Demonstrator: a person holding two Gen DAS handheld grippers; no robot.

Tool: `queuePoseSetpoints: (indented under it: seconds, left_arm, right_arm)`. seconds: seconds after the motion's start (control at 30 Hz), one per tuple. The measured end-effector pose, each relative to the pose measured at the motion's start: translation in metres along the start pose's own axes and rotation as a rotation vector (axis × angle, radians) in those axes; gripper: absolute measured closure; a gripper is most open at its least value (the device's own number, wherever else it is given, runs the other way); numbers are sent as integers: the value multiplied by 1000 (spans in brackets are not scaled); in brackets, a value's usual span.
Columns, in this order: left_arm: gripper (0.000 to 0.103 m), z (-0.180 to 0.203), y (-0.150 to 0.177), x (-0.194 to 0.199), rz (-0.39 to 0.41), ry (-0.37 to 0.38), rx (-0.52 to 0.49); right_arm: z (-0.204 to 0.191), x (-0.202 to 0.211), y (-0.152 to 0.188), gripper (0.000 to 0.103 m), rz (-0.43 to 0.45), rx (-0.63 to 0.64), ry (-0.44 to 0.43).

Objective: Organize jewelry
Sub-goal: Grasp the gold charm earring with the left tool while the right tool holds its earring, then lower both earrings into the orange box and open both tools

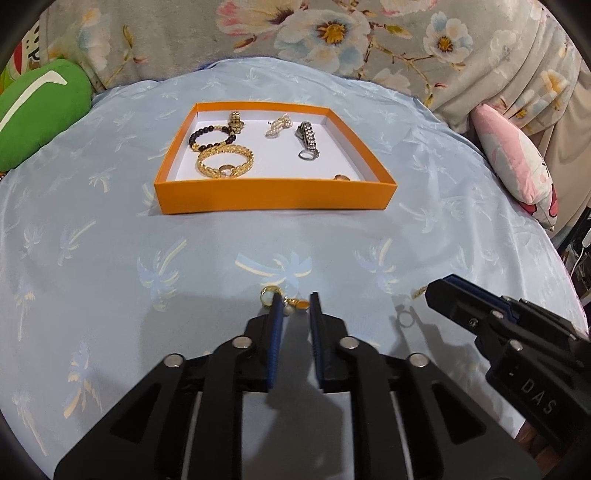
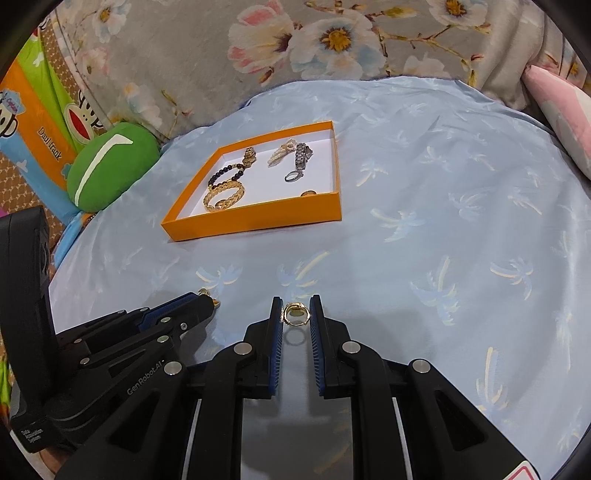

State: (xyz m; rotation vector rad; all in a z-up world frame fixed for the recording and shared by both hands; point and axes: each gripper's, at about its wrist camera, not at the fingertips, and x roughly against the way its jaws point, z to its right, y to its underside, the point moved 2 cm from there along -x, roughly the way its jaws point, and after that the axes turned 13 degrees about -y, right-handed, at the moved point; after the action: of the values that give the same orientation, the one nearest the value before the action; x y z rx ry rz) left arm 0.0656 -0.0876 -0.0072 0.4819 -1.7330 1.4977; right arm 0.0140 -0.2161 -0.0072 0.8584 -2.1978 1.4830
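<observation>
An orange tray [image 1: 273, 197] [image 2: 255, 221] on the blue bedsheet holds a gold bracelet [image 1: 225, 162], a dark bead bracelet [image 1: 207, 136], a pearl piece [image 1: 277, 124], a silver watch band [image 1: 306, 138] and a small ring [image 1: 341, 178]. My left gripper [image 1: 293, 302] is partly open around a gold earring [image 1: 284, 301] lying on the sheet; it also shows in the right wrist view [image 2: 208, 301]. My right gripper [image 2: 295, 306] is shut on a gold ring [image 2: 296, 314] held just above the sheet, its shadow below.
A green cushion [image 1: 40, 110] [image 2: 110, 166] lies left of the tray. A pink pillow [image 1: 517, 166] lies at the right. A floral blanket [image 1: 332, 33] runs along the back. The right gripper's body [image 1: 517, 339] is close beside the left one.
</observation>
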Motion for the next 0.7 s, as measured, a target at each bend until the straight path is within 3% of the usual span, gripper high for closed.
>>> queuePoseSetpoints:
  seconds: [0.07,0.2,0.27,0.37,0.7]
  left_arm:
    - [70,2,-3,1,7,-10,7]
    - [70,3,-4,-10,-18,-37,9]
    - [72,2,-4,-10,-8,-48,7]
    - [91,1,-3,-10,-12,-30,3]
    - [91,-5,1,1,-17,0,13]
  right_arm:
    - [1,1,0,90,4,-2,-3]
    - [3,2,0,90,7,-8,-6]
    - [4,3,0,90,9,-10,-6]
    - [6,3,0,90,10,-14,-9]
    - [3,4,-2,90,19,-12,-16]
